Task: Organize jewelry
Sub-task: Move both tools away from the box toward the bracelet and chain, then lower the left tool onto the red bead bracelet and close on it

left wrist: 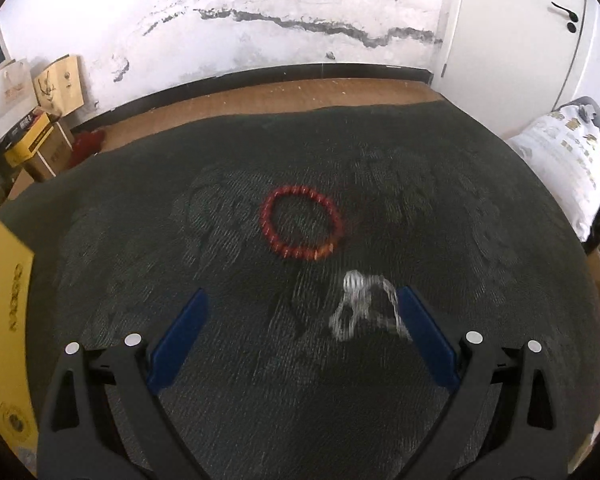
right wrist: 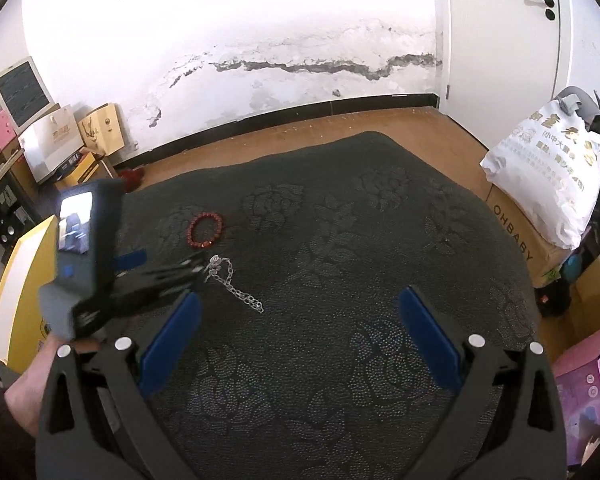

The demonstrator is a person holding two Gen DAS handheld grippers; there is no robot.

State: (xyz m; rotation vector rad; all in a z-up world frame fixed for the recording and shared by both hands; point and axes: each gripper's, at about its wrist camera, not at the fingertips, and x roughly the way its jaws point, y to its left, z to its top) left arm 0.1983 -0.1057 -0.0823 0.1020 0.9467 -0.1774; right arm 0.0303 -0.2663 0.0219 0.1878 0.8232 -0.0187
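Note:
A red bead bracelet (left wrist: pixel 302 227) lies as a ring on the dark green patterned cloth (left wrist: pixel 140 240). A silver chain (left wrist: pixel 362 306) lies crumpled just in front of it, blurred in the left wrist view. My left gripper (left wrist: pixel 302 304) hovers open low over the cloth, its right blue finger (left wrist: pixel 424 336) beside the chain. In the right wrist view the bracelet (right wrist: pixel 205 230) and chain (right wrist: pixel 232 280) sit left of centre, with the left gripper's black body (right wrist: pixel 132 280) reaching over the chain's end. My right gripper (right wrist: pixel 300 304) is open and holds nothing, back from both pieces.
A yellow box (left wrist: pixel 4 300) stands at the cloth's left edge (right wrist: pixel 20 292). Cardboard boxes and paper bags (right wrist: pixel 80 136) line the left wall. A white printed bag (right wrist: pixel 548 172) on a carton sits to the right, near a white door (right wrist: pixel 500 32).

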